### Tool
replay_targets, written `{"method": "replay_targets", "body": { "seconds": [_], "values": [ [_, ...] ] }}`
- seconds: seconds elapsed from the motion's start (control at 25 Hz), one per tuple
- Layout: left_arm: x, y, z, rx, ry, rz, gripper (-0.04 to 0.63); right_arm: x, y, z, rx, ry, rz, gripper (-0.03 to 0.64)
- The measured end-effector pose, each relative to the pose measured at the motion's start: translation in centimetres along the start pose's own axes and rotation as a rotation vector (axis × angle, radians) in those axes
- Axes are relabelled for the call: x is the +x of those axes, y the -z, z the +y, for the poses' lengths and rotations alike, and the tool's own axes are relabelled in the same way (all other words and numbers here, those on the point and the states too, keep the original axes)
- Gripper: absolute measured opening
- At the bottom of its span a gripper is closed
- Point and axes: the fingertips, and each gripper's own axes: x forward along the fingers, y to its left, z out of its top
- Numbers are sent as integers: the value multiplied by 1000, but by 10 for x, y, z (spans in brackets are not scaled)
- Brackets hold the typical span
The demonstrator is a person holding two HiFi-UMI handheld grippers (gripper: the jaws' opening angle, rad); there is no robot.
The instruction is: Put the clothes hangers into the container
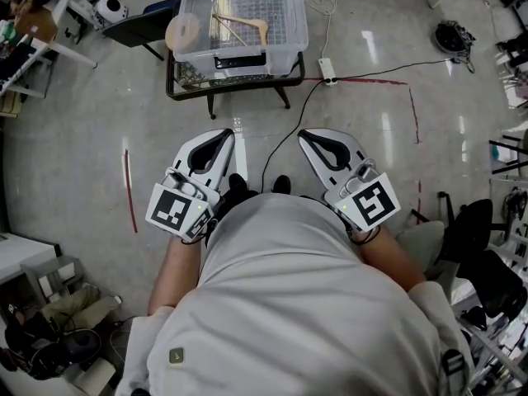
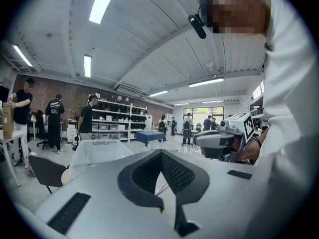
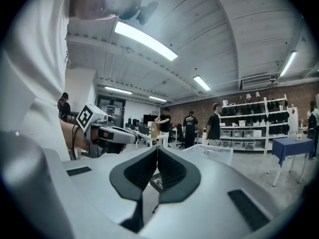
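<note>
A clear plastic container (image 1: 243, 23) stands on a low black table (image 1: 190, 89) ahead of me, with a wooden clothes hanger (image 1: 244, 28) lying inside it. My left gripper (image 1: 224, 133) and right gripper (image 1: 307, 133) are held side by side close to my body, pointing toward the container and well short of it. Each one's jaws meet at the tips with nothing between them, as the left gripper view (image 2: 160, 152) and the right gripper view (image 3: 157, 148) both show. The container also appears in the left gripper view (image 2: 99, 153) and the right gripper view (image 3: 214, 153).
A beige round disc (image 1: 183, 33) leans at the container's left side. A power strip (image 1: 327, 71) with cables lies on the floor, near red tape lines (image 1: 130, 192). Black chairs stand at the far left (image 1: 136, 27) and at the right (image 1: 487, 258). Several people stand among shelves in the background.
</note>
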Motion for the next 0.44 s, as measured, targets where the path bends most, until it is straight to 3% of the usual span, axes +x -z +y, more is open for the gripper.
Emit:
{"method": "replay_targets", "body": {
  "seconds": [0.44],
  "values": [
    [-12,-5,6,-12,-9,-1,17,0,-7,8,-9,5,-4,21]
  ]
}}
